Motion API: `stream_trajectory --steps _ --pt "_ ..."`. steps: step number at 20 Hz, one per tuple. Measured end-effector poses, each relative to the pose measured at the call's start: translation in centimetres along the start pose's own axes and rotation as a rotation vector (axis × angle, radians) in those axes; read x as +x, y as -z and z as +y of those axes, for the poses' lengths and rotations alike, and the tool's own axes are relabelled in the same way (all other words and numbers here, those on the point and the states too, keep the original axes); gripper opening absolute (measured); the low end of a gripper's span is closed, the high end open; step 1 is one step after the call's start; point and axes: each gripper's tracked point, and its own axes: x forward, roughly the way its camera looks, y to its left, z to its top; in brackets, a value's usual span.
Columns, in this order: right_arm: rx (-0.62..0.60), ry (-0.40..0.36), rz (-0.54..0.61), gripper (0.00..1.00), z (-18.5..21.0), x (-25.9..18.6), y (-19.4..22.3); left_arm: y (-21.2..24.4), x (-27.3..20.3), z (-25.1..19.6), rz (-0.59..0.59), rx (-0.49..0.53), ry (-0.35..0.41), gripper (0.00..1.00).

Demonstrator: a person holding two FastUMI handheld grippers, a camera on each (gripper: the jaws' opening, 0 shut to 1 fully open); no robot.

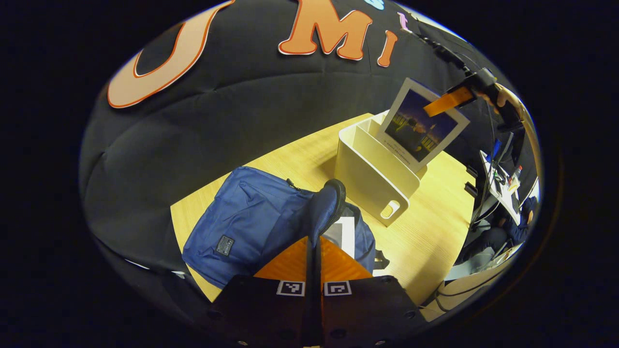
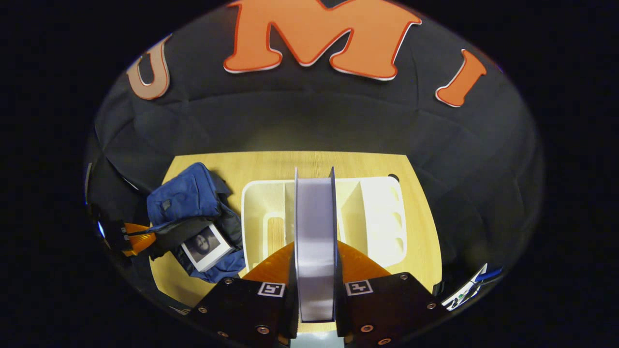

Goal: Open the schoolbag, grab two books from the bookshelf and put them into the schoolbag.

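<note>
Blue schoolbag [image 1: 251, 227] half behind tongs [image 1: 313, 244]

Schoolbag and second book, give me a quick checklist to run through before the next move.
1. Right gripper shut on second book: ok.
2. Second book lifted clear of bookshelf: cannot tell.
3. Left gripper shut on flap of schoolbag, holding it up: ok.
4. First book lying in the schoolbag's opening: ok.
5. Room in the opening for the second book: cannot tell.
</note>
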Motion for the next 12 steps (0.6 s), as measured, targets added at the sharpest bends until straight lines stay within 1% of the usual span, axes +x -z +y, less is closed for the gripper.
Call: stream_trajectory --steps 4,7,8,10,12 --pt "0.052 -0.05 -0.094 0.3 0.9 -5.6 0.4 0.2 0.2 0.3 0.012 -0.001 -0.006 0.0" --pt "0.099 -0.082 -0.158 0.3 1.9 -9.0 1.6 0.1 0.3 0.8 0.016 0.007 -0.016 0.0" --pt "0.129 -0.11 -0.175 0.3 2.6 -10.0 2.1 0.1 0.2 0.9 0.016 0.015 -0.018 0.0" --pt "0.201 -0.197 -0.202 0.3 4.4 -11.6 2.9 -0.1 0.1 1.2 0.013 0.031 -0.035 0.0" --pt "0.281 -0.287 -0.201 0.3 6.0 -12.1 4.3 -0.2 -0.1 1.3 0.011 0.047 -0.051 0.0"
